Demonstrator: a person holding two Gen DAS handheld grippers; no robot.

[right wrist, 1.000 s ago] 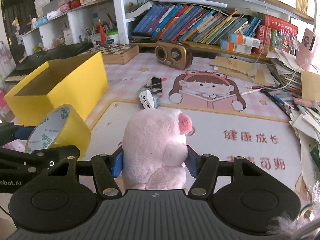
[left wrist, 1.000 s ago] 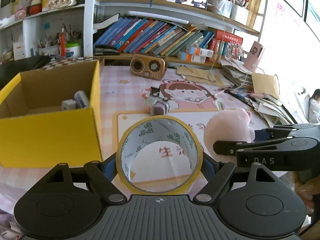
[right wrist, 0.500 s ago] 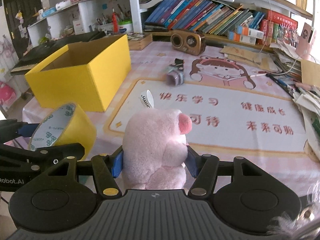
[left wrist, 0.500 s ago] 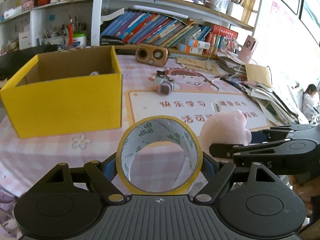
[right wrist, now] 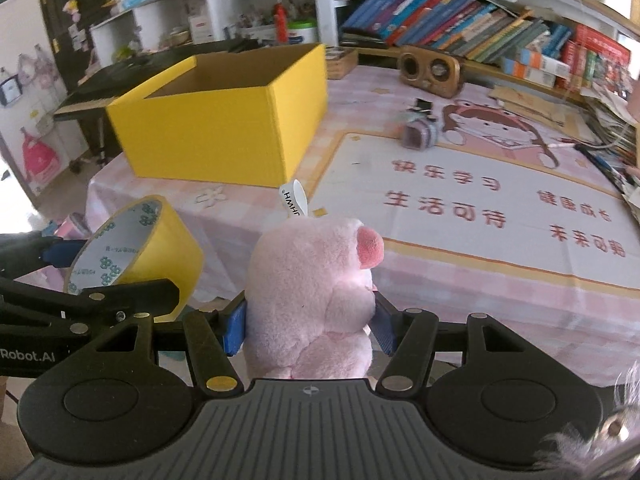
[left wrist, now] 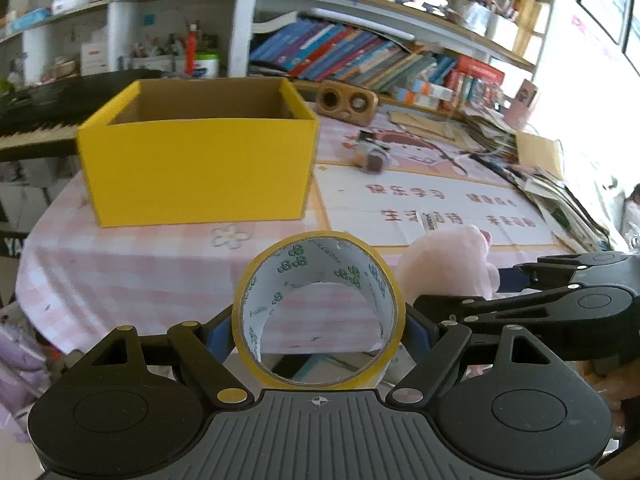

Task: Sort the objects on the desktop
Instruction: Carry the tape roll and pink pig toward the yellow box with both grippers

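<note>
Mid-sort: the left tongs (left wrist: pixel 318 330) pinch a tape roll (left wrist: pixel 318 308), the right tongs (right wrist: pixel 308 322) pinch a plush (right wrist: pixel 312 300), neither yet in the far box (right wrist: pixel 224 136).

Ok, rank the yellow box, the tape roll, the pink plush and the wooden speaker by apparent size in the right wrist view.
1. yellow box
2. pink plush, inflated by closeness to the camera
3. tape roll, also close
4. wooden speaker, far back, so its true size is unsure
</note>
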